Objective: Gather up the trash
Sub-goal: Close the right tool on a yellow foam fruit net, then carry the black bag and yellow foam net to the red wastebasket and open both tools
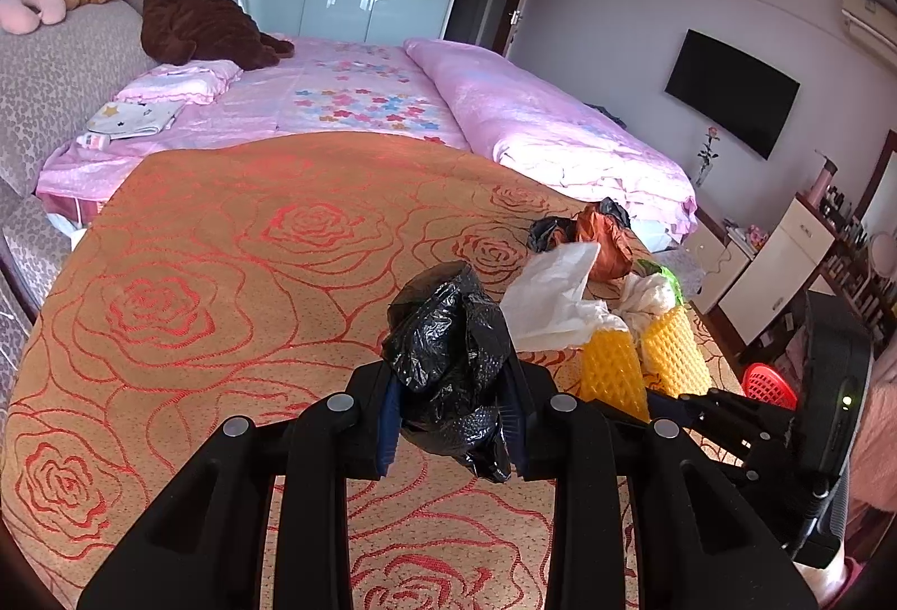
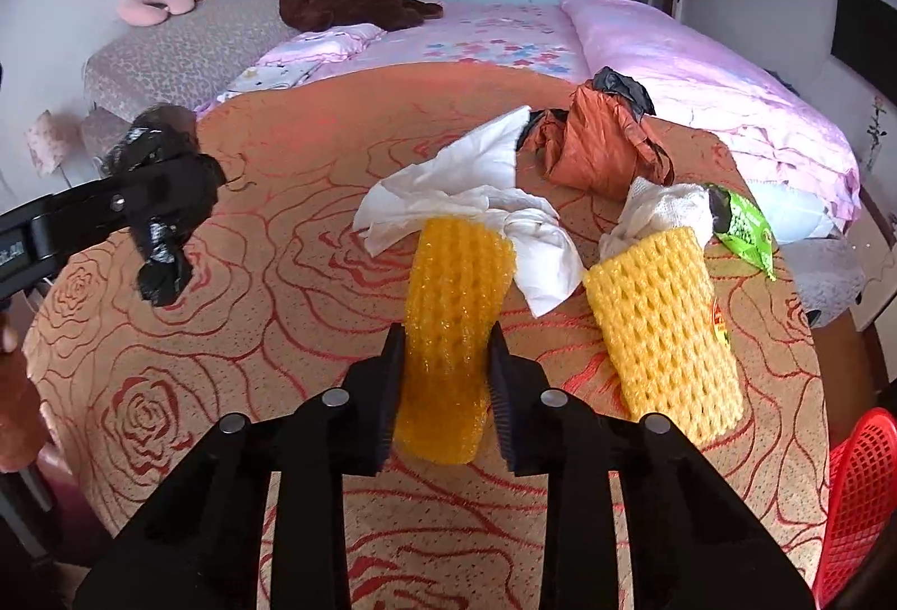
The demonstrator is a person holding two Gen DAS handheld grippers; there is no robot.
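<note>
Left gripper point(image 1: 451, 414): I have its fingers clamped on a crumpled black plastic bag point(image 1: 448, 357), which bulges out ahead of and under the tips, lifted off the table point(image 1: 224, 285)
Right gripper point(image 2: 445, 386): my fingers grasp the near end of a yellow foam net sleeve point(image 2: 454, 329); its far end reaches forward along the cloth
White tissue point(image 2: 459, 195): just past the far end of the held sleeve, touching it, spread on the table
Second yellow foam sleeve point(image 2: 667, 329): right of my right fingers, lying flat, with a white wad point(image 2: 661, 209) sticking out of its far end
Green wrapper point(image 2: 745, 229): beyond that second sleeve, to the right, at the table edge
Orange bag point(image 2: 600, 150): farther ahead of the right fingers, behind the tissue, with a bit of black plastic on top
Red basket point(image 2: 858, 509): low on the right, off the table edge
Bed point(image 1: 347, 94): beyond the table, pink covers
</note>
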